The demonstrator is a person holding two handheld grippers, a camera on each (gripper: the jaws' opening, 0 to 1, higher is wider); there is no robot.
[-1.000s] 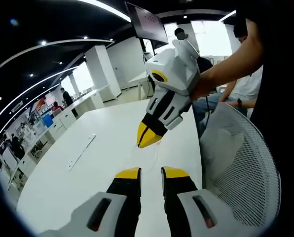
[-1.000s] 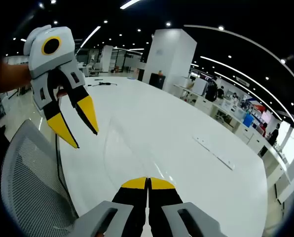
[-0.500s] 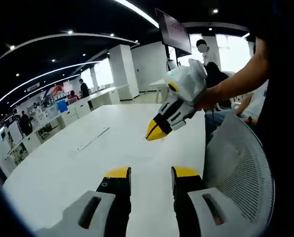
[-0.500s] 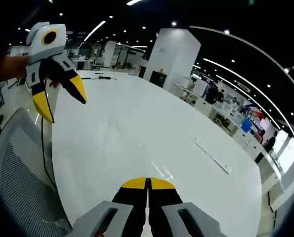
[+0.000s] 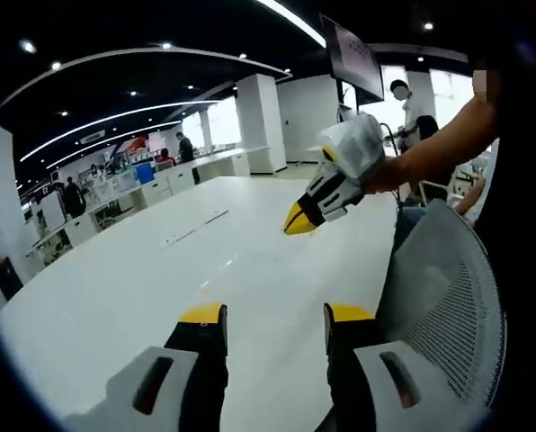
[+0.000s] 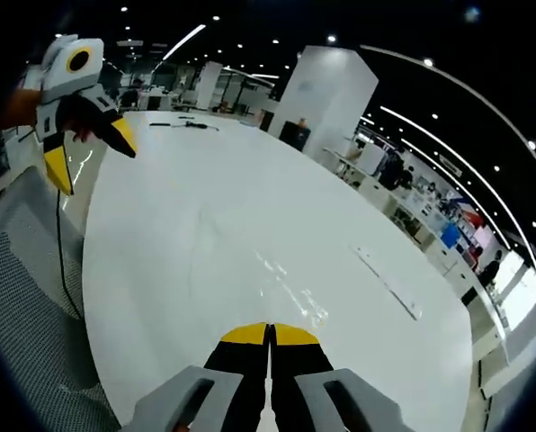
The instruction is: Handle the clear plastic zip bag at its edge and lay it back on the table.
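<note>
Left tongs drew farther from bag on table.

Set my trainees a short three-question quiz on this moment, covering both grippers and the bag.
1. True or false: the jaws of the left gripper stand apart.
2. Choose one. The jaws of the right gripper are: A) wide open; B) shut together; C) clamped on a chair.
3. Fill in: the clear plastic zip bag, seen mainly as faint glints, lies on the ___.

Key: 1 true; 2 B; 3 white table.
</note>
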